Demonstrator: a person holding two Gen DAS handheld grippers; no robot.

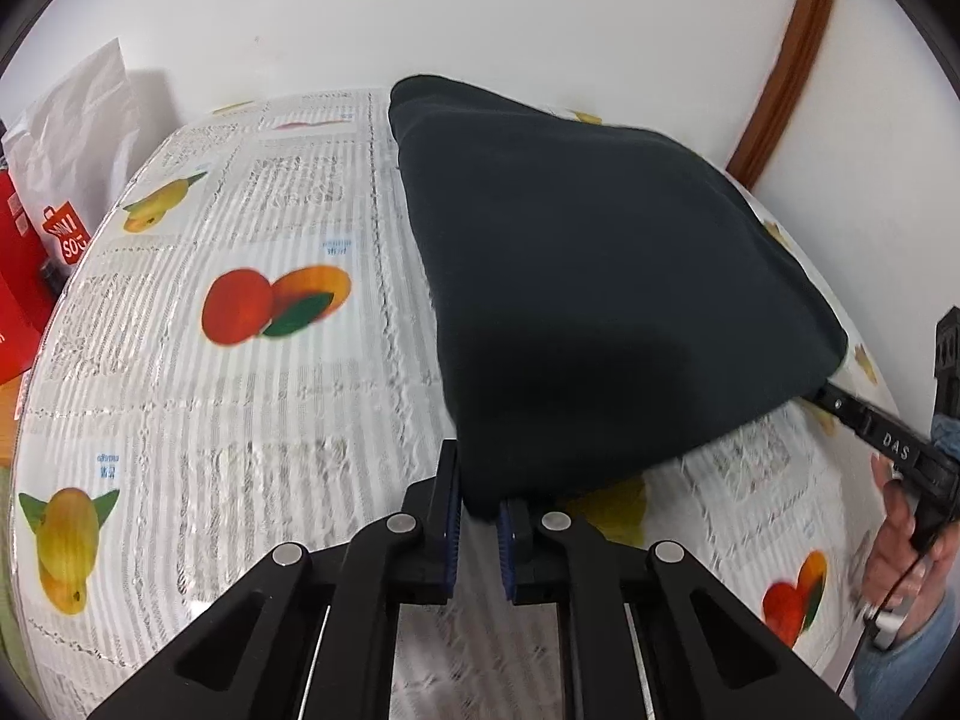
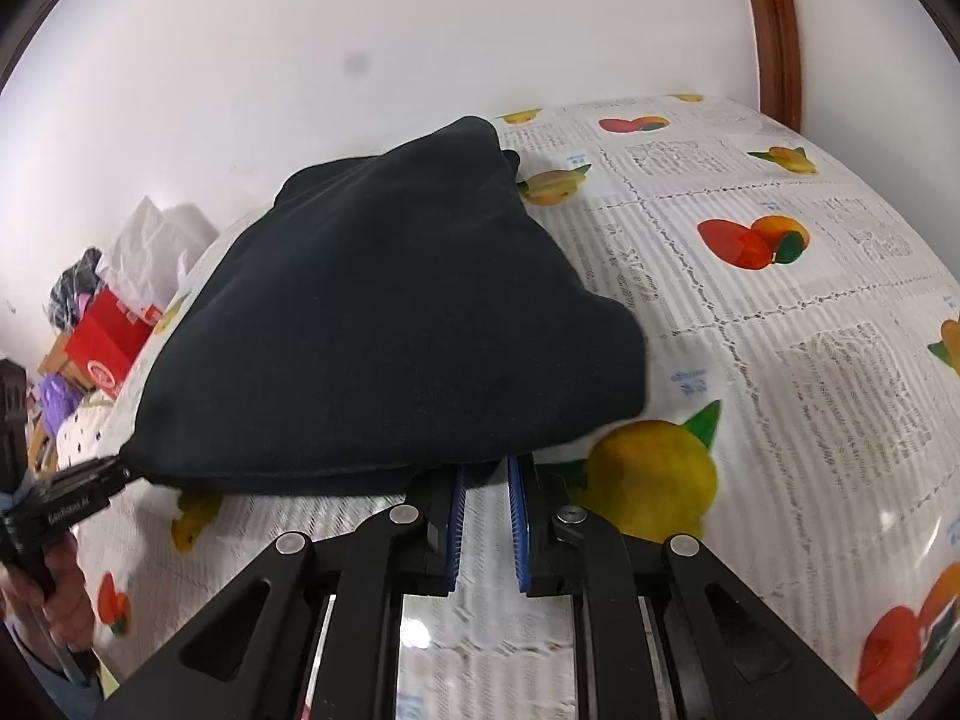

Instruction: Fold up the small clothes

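A dark, nearly black garment is lifted off the table, stretched between both grippers, its far edge resting near the wall. My left gripper is shut on its near left corner. My right gripper pinches the near right corner between blue pads. The garment also shows in the right wrist view. The right gripper shows in the left wrist view, its tip under the cloth. The left gripper shows in the right wrist view, at the cloth's corner.
The table wears a white cloth printed with text and fruit. At its left end stand a red box, a white paper bag and clutter. A white wall runs behind, with a brown wooden frame.
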